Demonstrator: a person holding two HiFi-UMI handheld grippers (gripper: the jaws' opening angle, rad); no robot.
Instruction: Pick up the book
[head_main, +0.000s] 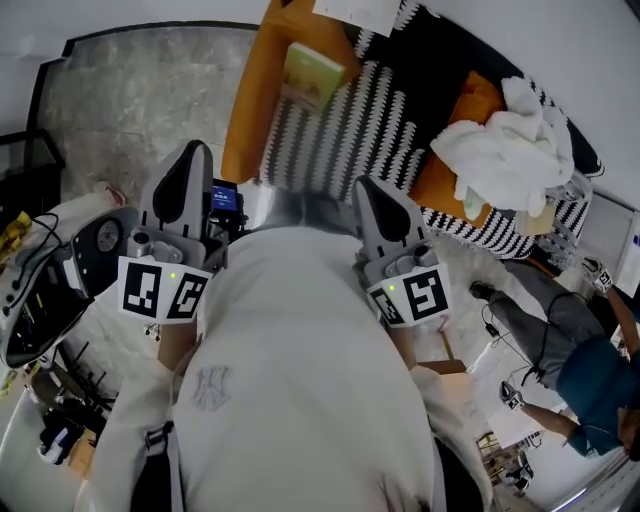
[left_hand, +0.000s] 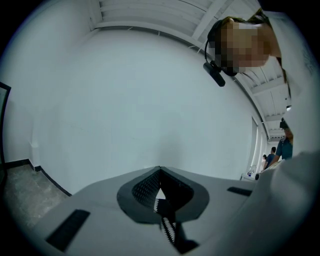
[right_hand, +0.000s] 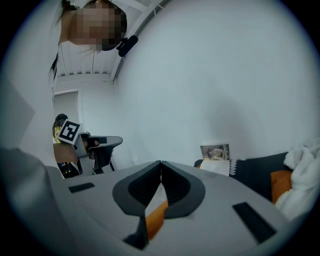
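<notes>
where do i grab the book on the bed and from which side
Probably the near edge of the book, coming in low from the person's side with the right tongs opened first. It looks to lie flat on soft bedding, so one jaw can press under it.

Pale green book (head_main: 312, 75), black-and-white zigzag cover (head_main: 335, 140)

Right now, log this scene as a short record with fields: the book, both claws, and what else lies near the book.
book: greenish-yellow cover, lying flat where the orange cloth meets the patterned cover; nothing touches it
left claw: shut, nothing between the jaws, well short of the book
right claw: shut, empty, also short of the book
white cloths: heaped at the right of the cover
second person: standing at lower right
</notes>
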